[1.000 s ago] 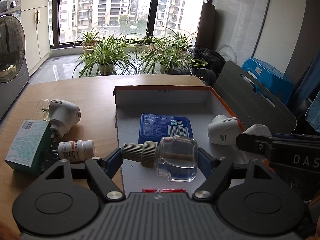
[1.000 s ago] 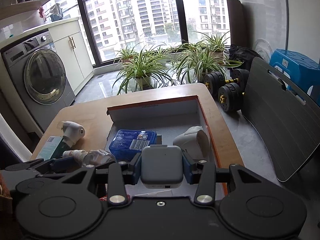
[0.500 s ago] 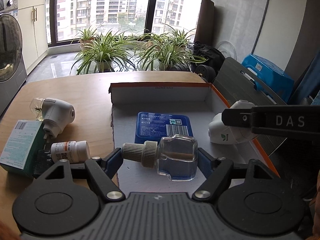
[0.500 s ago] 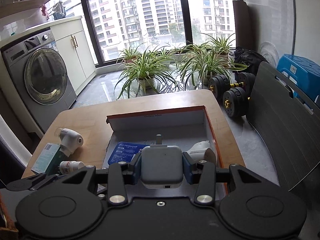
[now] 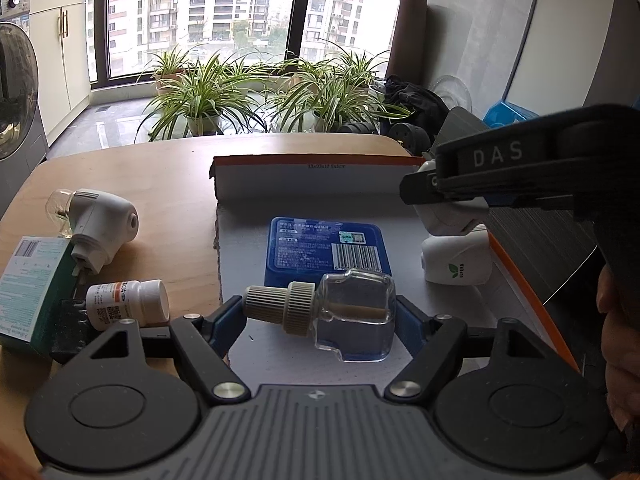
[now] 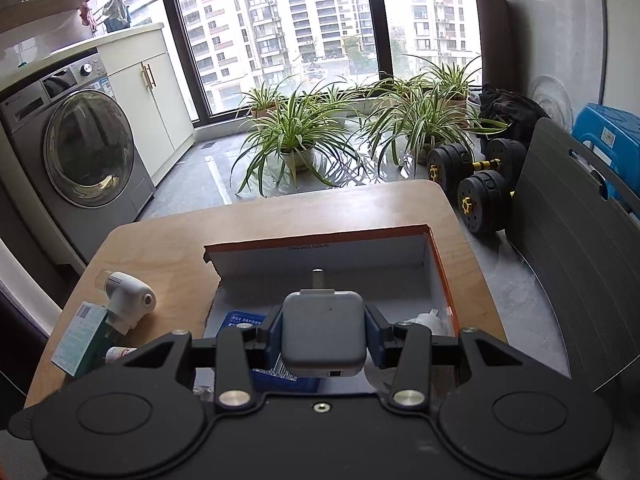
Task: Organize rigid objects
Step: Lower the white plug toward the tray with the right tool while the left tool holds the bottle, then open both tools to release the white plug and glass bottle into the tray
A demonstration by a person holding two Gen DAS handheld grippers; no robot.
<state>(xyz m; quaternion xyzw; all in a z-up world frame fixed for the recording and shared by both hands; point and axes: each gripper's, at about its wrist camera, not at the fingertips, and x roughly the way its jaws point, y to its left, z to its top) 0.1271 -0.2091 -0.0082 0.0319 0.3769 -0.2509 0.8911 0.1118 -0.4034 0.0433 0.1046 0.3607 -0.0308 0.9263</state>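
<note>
A: What is each gripper holding?

B: The left gripper (image 5: 320, 314) is clamped on a clear refill bottle (image 5: 352, 316) lying sideways, its ribbed beige cap (image 5: 280, 306) toward the left finger. It hangs over the near part of the open cardboard box (image 5: 320, 184). The right gripper (image 6: 324, 334) is closed on a small grey adapter (image 6: 324, 330) with a metal plug sticking out ahead, also over the box.

A: Anything readable?

B: The right gripper's arm carries "DAS" in the left wrist view. A white plug-in device (image 5: 456, 258) in the box's right corner shows a green leaf and "SUPERB". The blue tin (image 5: 326, 248) on the box floor has a barcode and small print too fine to read. The box's far wall has a printed size line I can't make out fully. The pill bottle (image 5: 128, 304) has an orange-banded label and a QR code, unreadable.

A: And outside the box?

B: Left of it on the bench (image 5: 160, 184): a white plug-in vaporizer (image 5: 100, 224), a green carton (image 5: 30, 284), and the pill bottle, bunched close together near the bench's left edge.

A: Room to move?

B: The box floor is bare behind the tin and along its left side. The box's orange right wall runs near the bench's right edge. The far part of the bench is open.
</note>
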